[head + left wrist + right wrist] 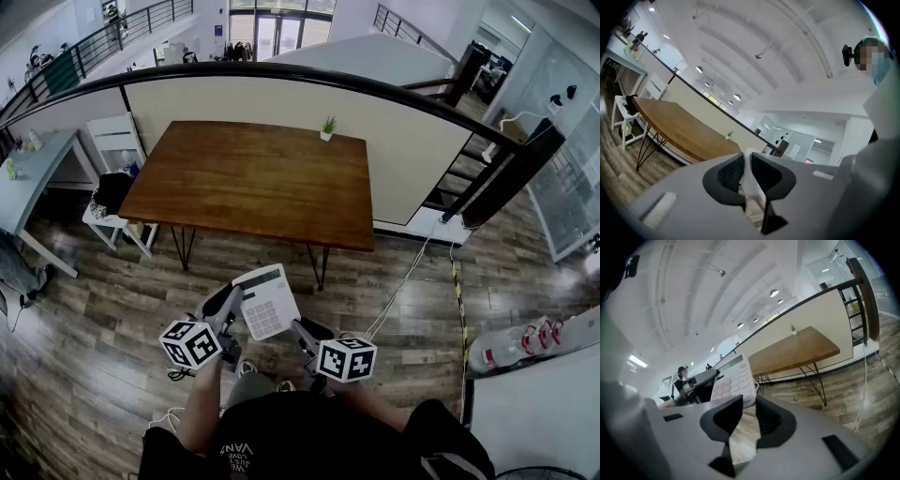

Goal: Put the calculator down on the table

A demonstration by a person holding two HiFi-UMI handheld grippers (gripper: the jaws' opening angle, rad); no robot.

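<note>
Beyond the grippers, across a strip of wood-plank floor (84, 366), stands a brown wooden table (253, 178) on thin black legs. A small potted plant (327, 127) sits at its far edge. A curved cream partition (412, 141) topped by a dark rail runs just behind the table. At the table's left end stands a white chair (117, 141) with a dark item on its seat. A white cable (412, 272) trails over the floor at the right.

The head view shows both grippers held level with each other, close to the person's body, well short of the table. The left gripper view alone shows the grip. The left gripper (746, 171) has its jaws set narrow, and both pads press on the thin white edge of the calculator (751, 180). The right gripper view shows the calculator face-on, with the left gripper behind it. The right gripper (749, 416) has its jaws apart, and only floor shows between them. The calculator's near corner lies just past its tips.

The calculator (267, 302) is white and slab-shaped, with a display strip at the far end and rows of pale keys below. It is held in the air, tilted, with the keys facing up. It lies between the left gripper (230, 305) and the right gripper (302, 330).
</note>
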